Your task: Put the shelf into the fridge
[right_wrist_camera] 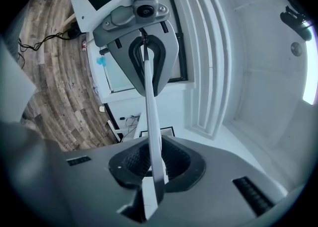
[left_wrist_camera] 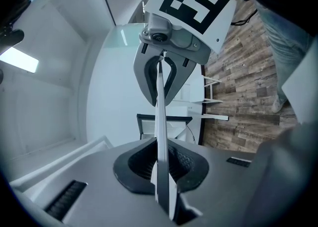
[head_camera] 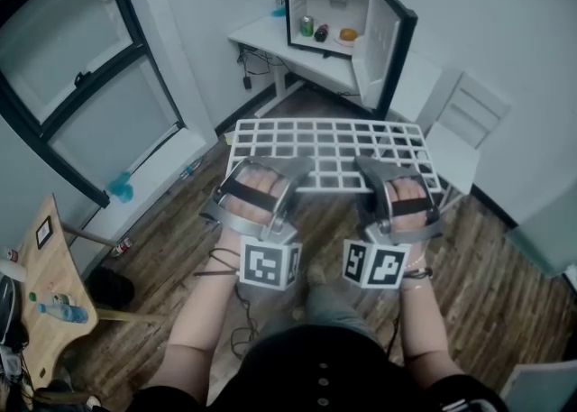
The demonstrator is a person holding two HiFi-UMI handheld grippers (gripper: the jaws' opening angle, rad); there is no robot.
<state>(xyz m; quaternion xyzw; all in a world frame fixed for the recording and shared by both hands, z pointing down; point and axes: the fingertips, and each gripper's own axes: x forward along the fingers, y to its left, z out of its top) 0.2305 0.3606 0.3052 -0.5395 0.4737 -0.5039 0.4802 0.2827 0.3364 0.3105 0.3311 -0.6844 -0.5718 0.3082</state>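
Observation:
I hold the white wire grid shelf level in the air, well short of the fridge. My left gripper is shut on its near edge at the left. My right gripper is shut on the same edge at the right. The small black fridge stands on a white table ahead, door swung open to the right, with a green can and other items on its floor. In the left gripper view the shelf runs edge-on between the pads of the left gripper. In the right gripper view the shelf sits likewise in the right gripper.
A white chair stands right of the fridge table. A large dark-framed window fills the left wall, with a blue-headed duster below it. A small wooden table with bottles is at my lower left. Cables hang under the fridge table.

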